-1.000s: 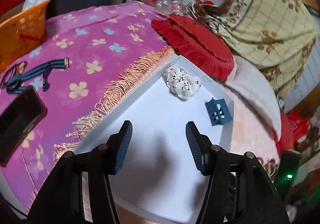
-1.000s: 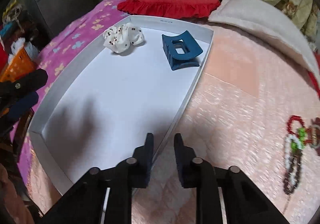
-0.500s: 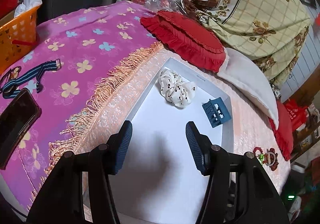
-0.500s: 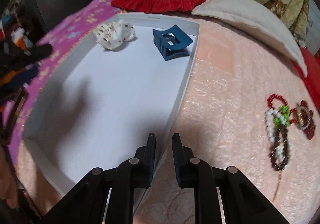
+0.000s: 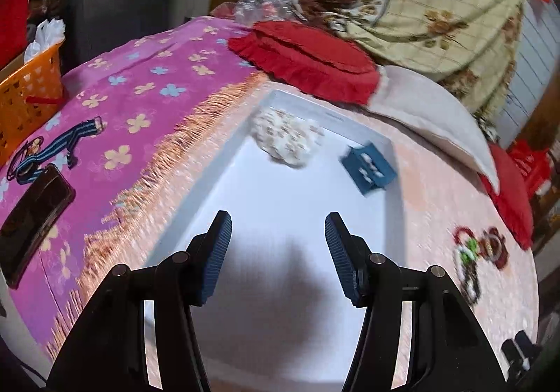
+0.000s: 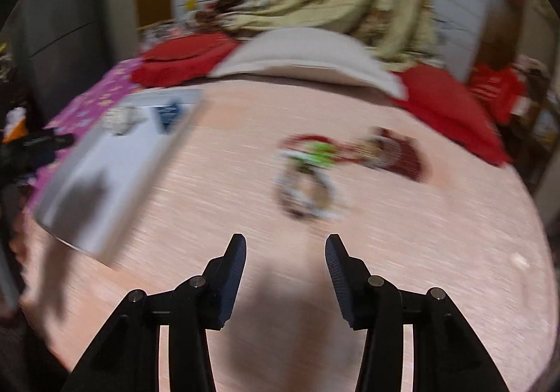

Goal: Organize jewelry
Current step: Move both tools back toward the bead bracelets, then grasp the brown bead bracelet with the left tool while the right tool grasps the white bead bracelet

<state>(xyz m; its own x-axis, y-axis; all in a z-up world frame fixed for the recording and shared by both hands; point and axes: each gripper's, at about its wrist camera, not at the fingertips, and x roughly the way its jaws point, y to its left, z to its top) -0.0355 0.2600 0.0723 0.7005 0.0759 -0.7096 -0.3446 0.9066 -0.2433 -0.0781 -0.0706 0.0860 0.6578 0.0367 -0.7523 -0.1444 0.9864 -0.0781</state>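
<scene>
A white tray lies on the peach bedspread and holds a white spotted scrunchie and a blue claw clip. My left gripper is open and empty, held above the tray's near half. A pile of bead bracelets, red, green and white, lies on the bedspread right of the tray, next to a dark red ornament. My right gripper is open and empty, above the bedspread short of the bracelets. The right wrist view is blurred; the tray shows at its left. The bracelets also show in the left wrist view.
A red frilled cushion and a white pillow lie behind the tray. A pink flowered blanket covers the left side, with a black phone and a striped strap on it. An orange basket stands at far left.
My right gripper has opened and swung right, from the tray's edge to face the bracelets. My left gripper has pulled back and risen, staying open over the tray.
</scene>
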